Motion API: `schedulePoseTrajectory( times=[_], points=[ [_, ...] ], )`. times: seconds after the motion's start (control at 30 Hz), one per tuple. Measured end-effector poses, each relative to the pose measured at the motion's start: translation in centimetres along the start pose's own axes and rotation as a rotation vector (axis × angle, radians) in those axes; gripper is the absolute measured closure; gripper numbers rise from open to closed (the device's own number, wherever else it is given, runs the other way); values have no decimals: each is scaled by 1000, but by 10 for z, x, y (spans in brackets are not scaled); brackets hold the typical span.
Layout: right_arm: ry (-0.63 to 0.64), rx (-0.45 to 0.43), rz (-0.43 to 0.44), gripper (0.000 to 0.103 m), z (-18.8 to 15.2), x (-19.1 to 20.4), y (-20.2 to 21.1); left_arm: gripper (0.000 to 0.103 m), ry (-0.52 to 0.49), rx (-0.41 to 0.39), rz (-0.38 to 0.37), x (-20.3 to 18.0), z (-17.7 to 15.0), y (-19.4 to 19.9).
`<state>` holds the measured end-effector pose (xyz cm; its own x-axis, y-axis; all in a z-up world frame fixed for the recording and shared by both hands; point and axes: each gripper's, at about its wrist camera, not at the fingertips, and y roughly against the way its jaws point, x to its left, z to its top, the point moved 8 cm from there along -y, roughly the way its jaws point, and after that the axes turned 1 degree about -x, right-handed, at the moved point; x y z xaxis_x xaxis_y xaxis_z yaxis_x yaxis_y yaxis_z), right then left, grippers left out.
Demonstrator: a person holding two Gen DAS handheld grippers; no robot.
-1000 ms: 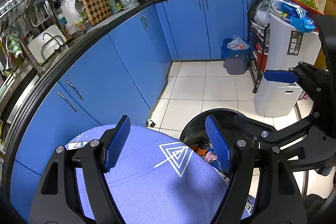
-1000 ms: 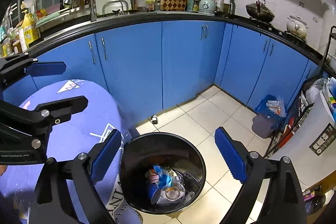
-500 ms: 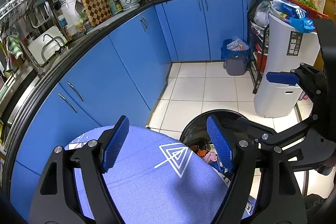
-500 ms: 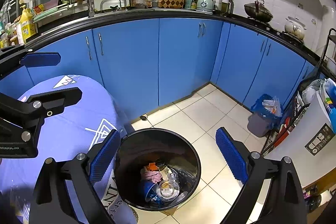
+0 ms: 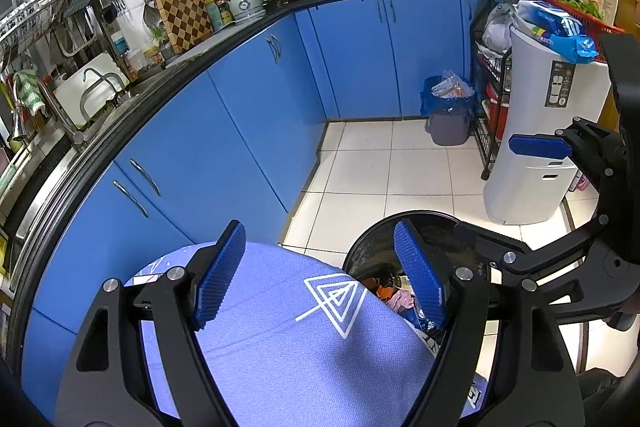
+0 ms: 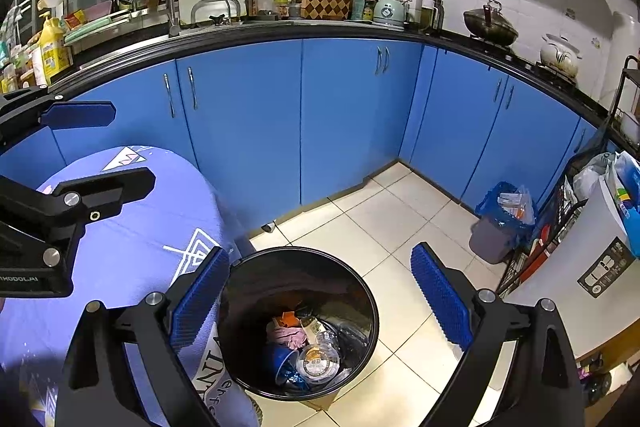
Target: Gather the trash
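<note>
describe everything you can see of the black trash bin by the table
The black trash bin is round and open-topped, with no lid in view, and its glossy dark inner wall looks like plastic or a liner. It stands upright on the pale tiled floor, right beside the blue-clothed table, whose cloth hangs against its side. The bottom holds mixed rubbish: a clear plastic lid, pink crumpled material, an orange scrap and blue wrapping. Neither tool touches it.
</note>
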<state>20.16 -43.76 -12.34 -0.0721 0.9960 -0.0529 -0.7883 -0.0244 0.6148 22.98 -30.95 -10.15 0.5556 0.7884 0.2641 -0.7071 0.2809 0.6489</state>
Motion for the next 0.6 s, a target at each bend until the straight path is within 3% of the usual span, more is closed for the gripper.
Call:
schedulePoseTrajectory(
  times=[0.6],
  points=[
    [-4,3,-3,13,3,0,2,13,3,-4,2,3,2,5]
  ],
)
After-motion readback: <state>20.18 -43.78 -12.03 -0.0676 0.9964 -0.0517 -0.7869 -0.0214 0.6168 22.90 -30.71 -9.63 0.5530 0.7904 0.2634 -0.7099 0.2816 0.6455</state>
